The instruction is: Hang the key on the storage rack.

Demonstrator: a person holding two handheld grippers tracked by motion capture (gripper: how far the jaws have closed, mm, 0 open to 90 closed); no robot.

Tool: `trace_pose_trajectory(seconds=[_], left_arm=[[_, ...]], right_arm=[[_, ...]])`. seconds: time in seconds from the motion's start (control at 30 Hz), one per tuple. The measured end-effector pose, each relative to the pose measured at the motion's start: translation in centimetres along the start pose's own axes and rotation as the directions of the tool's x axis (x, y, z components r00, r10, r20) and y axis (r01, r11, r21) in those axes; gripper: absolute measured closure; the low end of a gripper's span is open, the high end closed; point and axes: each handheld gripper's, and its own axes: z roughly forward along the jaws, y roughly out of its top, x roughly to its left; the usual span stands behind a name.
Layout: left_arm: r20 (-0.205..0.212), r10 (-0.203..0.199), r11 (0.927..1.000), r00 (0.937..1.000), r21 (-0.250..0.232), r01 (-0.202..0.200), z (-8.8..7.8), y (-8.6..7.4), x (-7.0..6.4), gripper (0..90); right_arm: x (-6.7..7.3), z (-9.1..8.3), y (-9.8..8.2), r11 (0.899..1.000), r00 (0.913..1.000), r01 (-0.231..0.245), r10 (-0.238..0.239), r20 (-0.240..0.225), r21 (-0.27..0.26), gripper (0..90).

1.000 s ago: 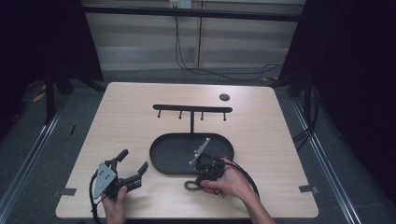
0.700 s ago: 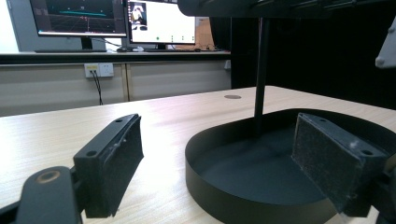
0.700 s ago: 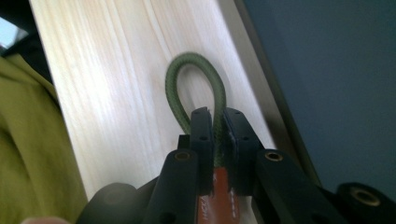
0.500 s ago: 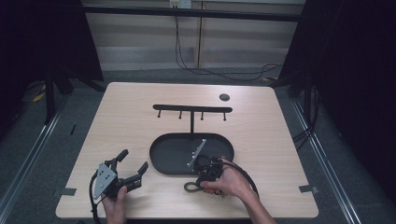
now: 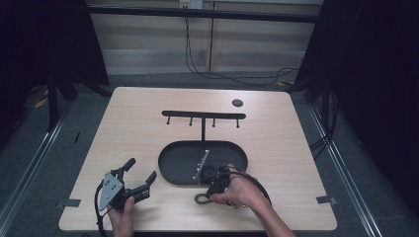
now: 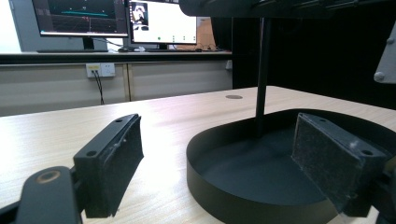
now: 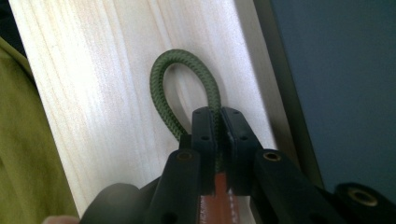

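The green cord loop (image 7: 183, 91) lies flat on the worktop (image 5: 148, 123) near its front edge, just in front of the black oval tray (image 5: 170, 165), its long axis running away from the right tongs (image 7: 215, 122), which pinch one end of it. The left tongs (image 5: 140, 174) stand spread, holding nothing, beside the tray.
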Motion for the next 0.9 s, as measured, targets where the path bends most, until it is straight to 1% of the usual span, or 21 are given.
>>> trace_pose_trajectory(seconds=[0.03, 0.07, 0.1, 0.13, 0.27, 0.33, 0.4, 0.43, 0.57, 0.63, 0.7, 0.77, 0.8, 0.87, 0.9], left_arm=[[0.000, 0.000, 1.0000, 1.0000, 0.000, 0.000, 0.0, 0.0, 0.0, 15.9], [0.000, 0.000, 1.0000, 1.0000, 0.000, 0.000, 0.0, 0.0, 0.0, 15.9], [0.000, 0.000, 1.0000, 1.0000, 0.000, 0.000, 0.0, 0.0, 0.0, 15.9], [0.000, 0.000, 1.0000, 1.0000, 0.000, 0.000, 0.0, 0.0, 0.0, 15.9], [0.001, 0.000, 1.0000, 1.0000, 0.000, 0.000, 0.0, 0.0, 0.0, 15.9], [0.003, 0.000, 1.0000, 1.0000, 0.000, 0.000, 0.0, 0.0, 0.0, 15.9], [0.003, 0.000, 1.0000, 1.0000, 0.000, 0.000, 0.0, 0.0, 0.0, 15.9], [0.003, 0.000, 1.0000, 1.0000, 0.000, 0.000, 0.0, 0.0, 0.0, 15.9], [0.004, 0.001, 1.0000, 1.0000, 0.001, -0.001, 0.0, 0.0, 0.0, 15.9], [0.005, 0.001, 1.0000, 1.0000, 0.001, -0.001, 0.0, 0.0, 0.0, 15.9], [0.006, 0.001, 1.0000, 1.0000, 0.001, -0.001, 0.0, 0.0, 0.0, 15.9], [0.006, 0.001, 1.0000, 1.0000, 0.000, -0.001, 0.0, 0.0, 0.0, 15.9], [0.007, -0.001, 1.0000, 1.0000, 0.000, 0.001, 0.0, 0.0, 0.0, 15.9], [0.006, 0.001, 1.0000, 1.0000, 0.000, -0.001, 0.0, 0.0, 0.0, 15.9], [0.006, 0.001, 1.0000, 1.0000, 0.001, -0.001, 0.0, 0.0, 0.0, 15.9]], right_arm=[[0.0, 0.0, 0.1, 1.000, 1.0000, -0.005, 0.005, 0.001, 0.006, 84.7], [0.1, 0.0, 0.3, 1.000, 1.0000, 0.006, -0.006, 0.006, 0.017, 85.4], [0.1, 0.0, 0.3, 1.000, 1.0000, 0.006, -0.006, 0.006, 0.017, 85.4], [0.1, 0.0, 0.4, 1.000, 1.0000, -0.001, 0.001, 0.008, 0.030, 85.5], [0.0, 0.0, 0.5, 1.000, 1.0000, -0.001, 0.001, 0.010, 0.030, 85.7], [0.0, 0.0, 0.6, 0.999, 0.9999, -0.010, 0.010, 0.007, 0.038, 85.7], [0.0, 0.0, 0.9, 0.998, 1.0000, -0.008, 0.008, 0.002, 0.064, 85.8], [0.0, 0.0, 0.9, 0.998, 1.0000, -0.008, 0.008, 0.002, 0.064, 85.8], [0.1, 0.0, 1.3, 0.996, 0.9999, -0.011, 0.011, 0.001, 0.091, 85.7], [0.1, -0.2, 1.4, 0.995, 0.9999, -0.017, 0.017, -0.001, 0.103, 85.8], [0.1, -0.5, 1.4, 0.995, 0.9999, -0.014, 0.014, 0.000, 0.102, 85.7], [0.3, -0.9, 1.5, 0.995, 1.0000, -0.001, 0.001, 0.004, 0.102, 85.7], [0.5, -1.5, 1.5, 0.995, 1.0000, 0.005, -0.006, 0.008, 0.098, 85.8], [0.4, -1.8, 1.5, 0.995, 0.9999, -0.002, 0.001, 0.011, 0.099, 85.8], [0.4, -2.0, 1.5, 0.995, 1.0000, -0.006, 0.005, 0.004, 0.102, 85.8]])
